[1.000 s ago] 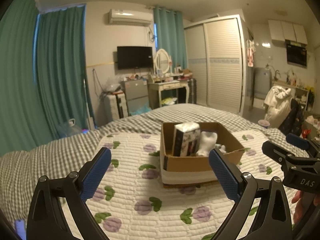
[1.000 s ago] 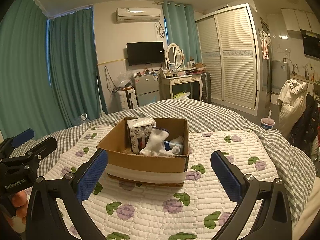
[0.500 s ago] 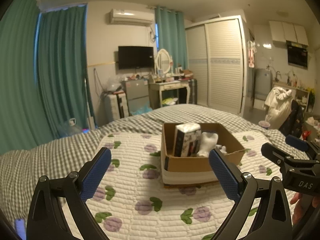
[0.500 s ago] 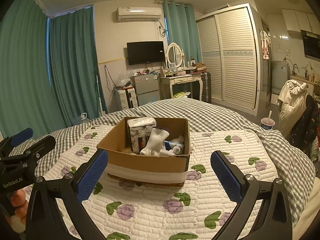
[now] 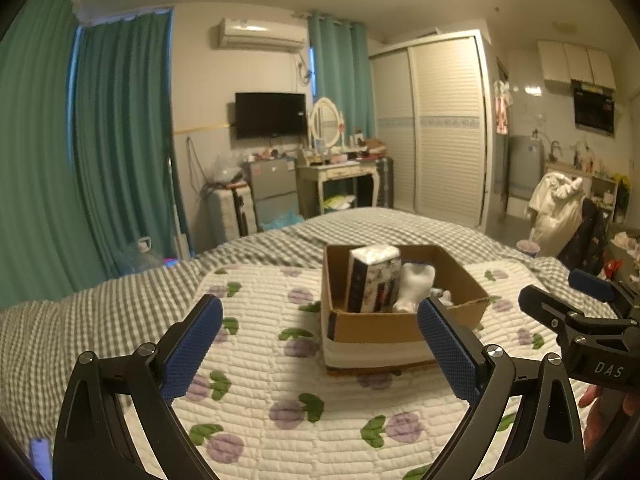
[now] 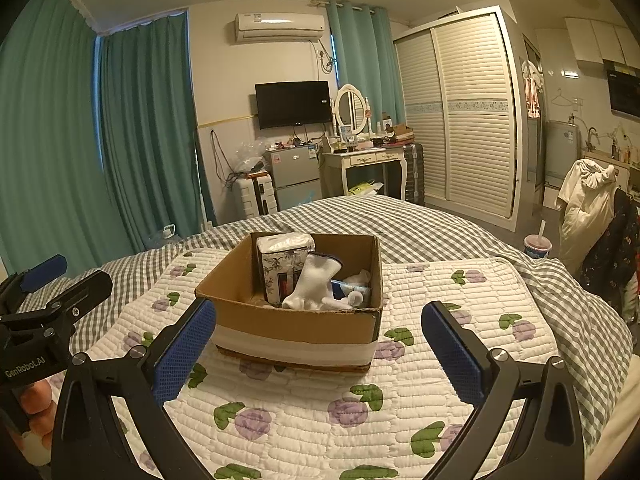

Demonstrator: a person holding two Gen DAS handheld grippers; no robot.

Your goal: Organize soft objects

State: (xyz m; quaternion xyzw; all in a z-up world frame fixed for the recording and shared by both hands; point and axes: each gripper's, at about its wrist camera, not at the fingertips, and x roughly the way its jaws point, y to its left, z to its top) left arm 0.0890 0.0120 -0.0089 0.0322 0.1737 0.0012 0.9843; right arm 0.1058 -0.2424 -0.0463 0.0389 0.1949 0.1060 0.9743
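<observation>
A cardboard box (image 5: 380, 330) (image 6: 296, 322) sits on the flowered quilt of the bed. Inside it stand a soft tissue pack (image 5: 372, 276) (image 6: 282, 266), a white sock (image 5: 414, 284) (image 6: 316, 280) and some small white items (image 6: 358, 286). My left gripper (image 5: 320, 344) is open and empty, held above the quilt in front of the box. My right gripper (image 6: 318, 350) is open and empty, facing the box from the other side. Each gripper shows at the edge of the other's view, the right one (image 5: 580, 312) and the left one (image 6: 44, 304).
The white quilt with purple flowers (image 6: 360, 408) covers a grey checked bedspread (image 5: 80, 320). Beyond the bed are green curtains (image 5: 116, 140), a dressing table (image 6: 368, 160), a small fridge (image 6: 294, 178), a wardrobe (image 6: 464, 112) and a chair with clothes (image 6: 592, 208).
</observation>
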